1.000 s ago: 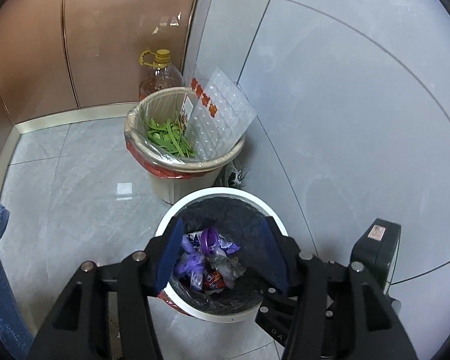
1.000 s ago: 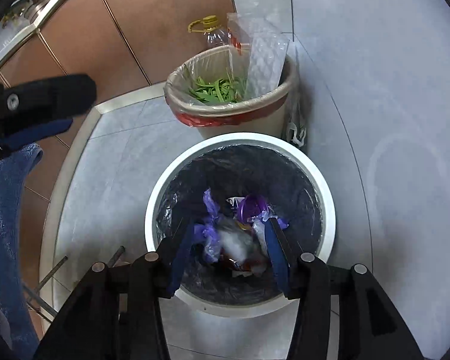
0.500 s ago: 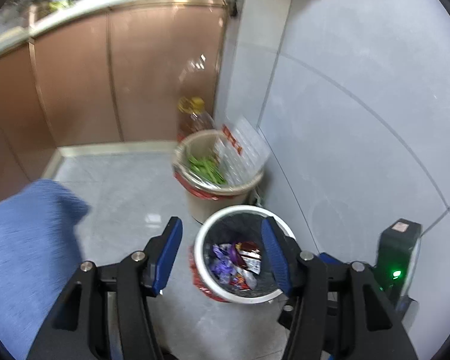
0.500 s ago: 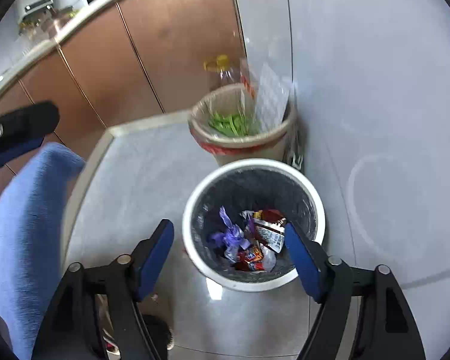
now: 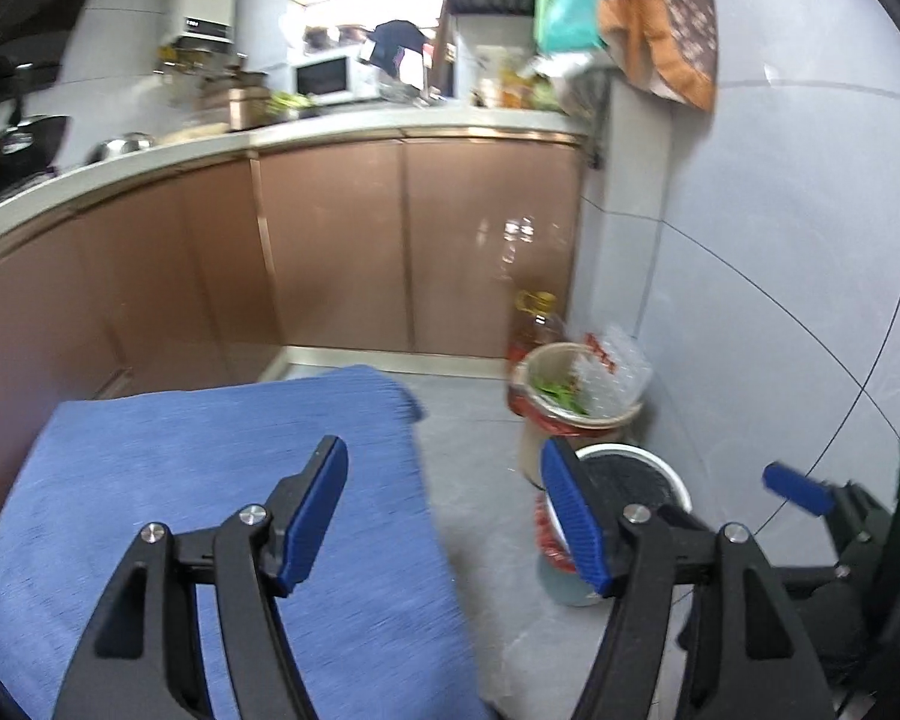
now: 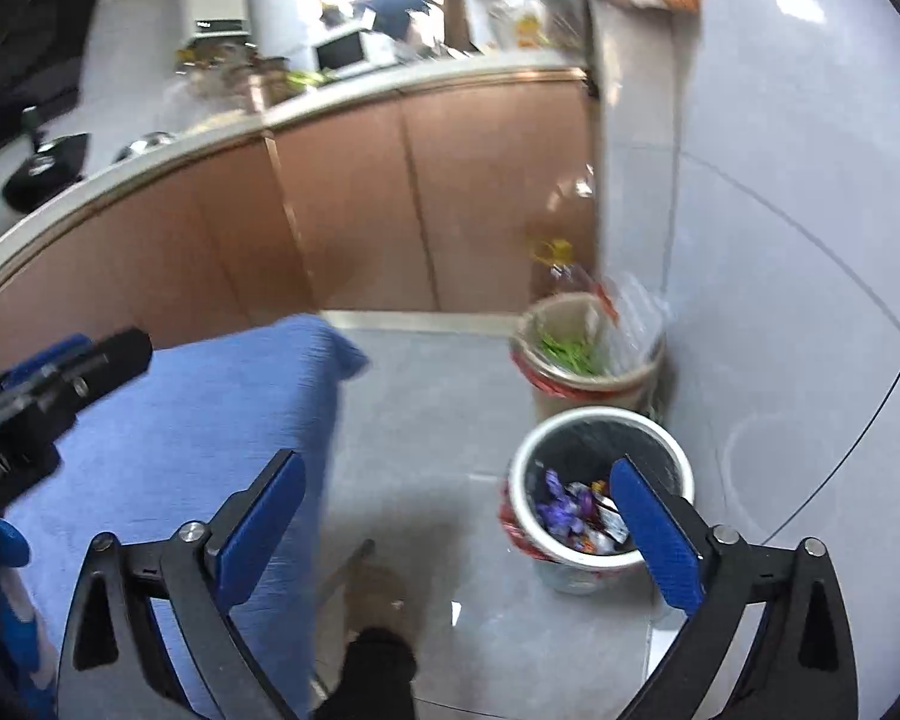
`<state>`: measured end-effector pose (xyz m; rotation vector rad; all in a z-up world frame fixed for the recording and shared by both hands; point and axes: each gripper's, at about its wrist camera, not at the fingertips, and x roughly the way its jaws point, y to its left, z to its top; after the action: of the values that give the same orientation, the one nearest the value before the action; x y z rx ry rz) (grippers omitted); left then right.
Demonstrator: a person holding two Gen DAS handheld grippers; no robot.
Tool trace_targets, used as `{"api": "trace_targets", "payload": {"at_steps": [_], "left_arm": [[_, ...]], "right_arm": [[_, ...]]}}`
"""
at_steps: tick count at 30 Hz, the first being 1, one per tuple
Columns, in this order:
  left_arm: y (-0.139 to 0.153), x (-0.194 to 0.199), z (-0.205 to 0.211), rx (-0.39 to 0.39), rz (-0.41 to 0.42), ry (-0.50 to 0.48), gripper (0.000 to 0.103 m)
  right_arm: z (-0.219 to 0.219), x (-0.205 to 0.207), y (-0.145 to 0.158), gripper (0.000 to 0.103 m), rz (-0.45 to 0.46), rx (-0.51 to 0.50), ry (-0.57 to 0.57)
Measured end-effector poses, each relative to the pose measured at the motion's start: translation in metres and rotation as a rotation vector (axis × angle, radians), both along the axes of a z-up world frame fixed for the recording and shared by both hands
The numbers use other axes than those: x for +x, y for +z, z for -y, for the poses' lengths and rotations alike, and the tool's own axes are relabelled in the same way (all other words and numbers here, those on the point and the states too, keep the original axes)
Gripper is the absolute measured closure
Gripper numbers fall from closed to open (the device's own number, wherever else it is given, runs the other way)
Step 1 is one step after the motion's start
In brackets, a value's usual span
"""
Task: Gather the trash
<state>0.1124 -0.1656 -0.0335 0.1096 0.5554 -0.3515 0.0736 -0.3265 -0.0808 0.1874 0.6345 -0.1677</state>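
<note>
**Both grippers empty, the trash sits in the white bin to the right**

The big blue cloth-covered surface [image 5: 210, 510] fills the left side of both views. No loose trash shows on the part of it that can be seen. The grey floor runs off to the right, up to the grey wall.

Two bins stand by that wall. The beige bin [image 6: 588, 360] is farther off and holds green scraps and a clear plastic tray. The white bin [image 6: 600, 492] is nearer. It has a black liner, and the trash [image 6: 576, 510], purple and red wrappers, lies in a pile at its bottom.

The left gripper [image 5: 444, 516] is spread wide and holds nothing. The right gripper [image 6: 456, 522] is spread wide too, and it is also empty.

The white bin lies ahead and to the right of both grippers, lower down. The right gripper is the nearer one; its right finger [image 6: 654, 540] crosses the bin's rim in the picture. The bin is round, so it has no long side to line up with. The next piece of trash is likely somewhere on the blue side, to the left.
</note>
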Motion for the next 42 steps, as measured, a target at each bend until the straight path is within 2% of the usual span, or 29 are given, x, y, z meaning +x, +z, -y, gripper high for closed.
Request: {"api": "trace_targets", "payload": {"at_steps": [5, 9, 15, 24, 31, 42], "left_arm": [[0.017, -0.032, -0.058, 0.019, 0.066, 0.101, 0.037], [0.028, -0.057, -0.102, 0.014, 0.111, 0.186, 0.03], [0.037, -0.084, -0.143, 0.029, 0.156, 0.28, 0.029], [0.046, -0.113, -0.189, 0.034, 0.223, 0.427, 0.028], [0.048, -0.12, -0.209, 0.039, 0.246, 0.516, 0.026], [0.046, -0.116, -0.215, 0.019, 0.236, 0.505, 0.026]], "right_arm": [[-0.056, -0.025, 0.03, 0.0, 0.061, -0.055, 0.081], [-0.093, -0.041, 0.046, 0.0, 0.102, -0.087, 0.138], [-0.134, -0.067, 0.071, 0.0, 0.17, -0.123, 0.191], [-0.15, -0.083, 0.086, 0.0, 0.24, -0.176, 0.18], [-0.148, -0.082, 0.086, 0.0, 0.239, -0.177, 0.172], [-0.141, -0.084, 0.088, 0.0, 0.258, -0.181, 0.159]]}}
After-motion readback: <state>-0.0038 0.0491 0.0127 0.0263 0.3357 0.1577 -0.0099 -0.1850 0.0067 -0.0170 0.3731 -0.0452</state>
